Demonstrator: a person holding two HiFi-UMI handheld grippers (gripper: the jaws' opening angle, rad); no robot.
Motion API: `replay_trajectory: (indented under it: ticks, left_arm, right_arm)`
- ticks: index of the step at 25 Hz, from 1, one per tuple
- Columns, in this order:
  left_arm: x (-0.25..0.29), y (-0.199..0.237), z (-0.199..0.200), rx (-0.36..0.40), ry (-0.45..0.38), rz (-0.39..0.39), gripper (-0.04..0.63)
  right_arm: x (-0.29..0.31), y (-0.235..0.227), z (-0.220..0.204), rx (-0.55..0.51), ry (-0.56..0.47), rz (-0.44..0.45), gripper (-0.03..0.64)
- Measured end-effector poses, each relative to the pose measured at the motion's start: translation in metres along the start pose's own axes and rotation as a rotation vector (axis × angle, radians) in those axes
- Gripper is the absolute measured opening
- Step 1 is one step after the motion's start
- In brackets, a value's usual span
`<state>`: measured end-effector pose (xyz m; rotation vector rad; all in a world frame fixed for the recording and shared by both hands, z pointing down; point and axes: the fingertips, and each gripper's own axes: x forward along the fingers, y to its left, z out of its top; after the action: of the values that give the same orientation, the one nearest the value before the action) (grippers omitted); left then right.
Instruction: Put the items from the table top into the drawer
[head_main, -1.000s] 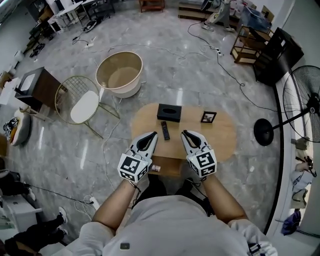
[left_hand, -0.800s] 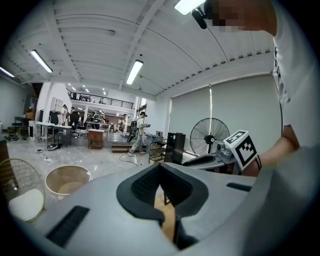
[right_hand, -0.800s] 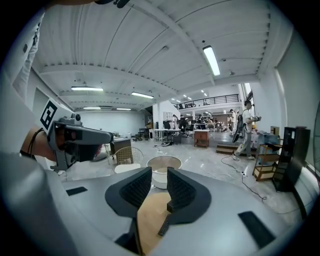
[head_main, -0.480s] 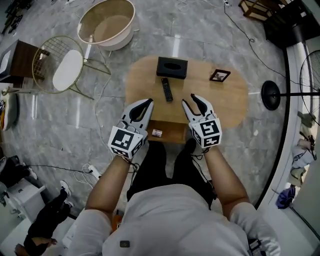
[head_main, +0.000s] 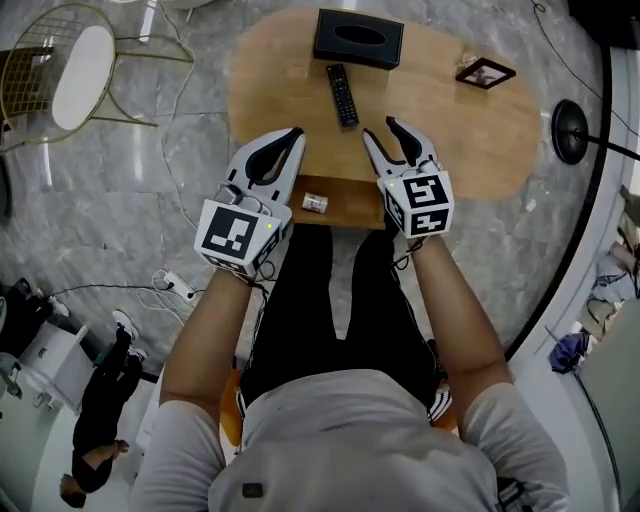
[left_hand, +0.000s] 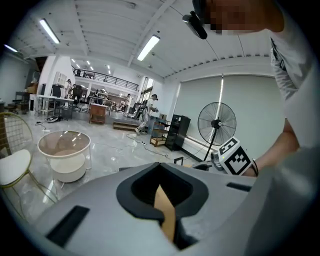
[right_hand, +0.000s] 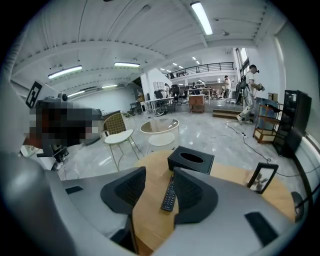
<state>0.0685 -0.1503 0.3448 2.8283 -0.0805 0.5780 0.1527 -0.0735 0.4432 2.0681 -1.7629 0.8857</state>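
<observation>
Right claw (head_main: 378, 127) has just opened, empty; left claw (head_main: 293, 133) seemingly shut; both dropped toward table (head_main: 470, 130).

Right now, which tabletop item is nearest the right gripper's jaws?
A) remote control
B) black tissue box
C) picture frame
A: the remote control lies just ahead of the right gripper, whose jaws have just been opening with nothing between them; tissue box and picture frame lie farther off.

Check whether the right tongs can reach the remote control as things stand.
Probably yes. The right tongs, whose jaws have just been opening with nothing between them, point at the remote lying just ahead; only bare table separates them.
</observation>
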Motion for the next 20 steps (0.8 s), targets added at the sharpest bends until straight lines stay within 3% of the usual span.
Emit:
replay_trajectory:
  ticks: [10,20]
  left_arm:
    - [0.034,0.053,-0.103,-0.064,0.086,0.013,0.009]
    - [0.061,0.076,-0.154,-0.098,0.127,-0.015,0.009]
  right_arm:
    - [0.11,-0.019,-0.104,0.048,0.14,-0.023,0.198]
    - [0.171,-0.037,-0.162,0.073,0.224,-0.069,0.204]
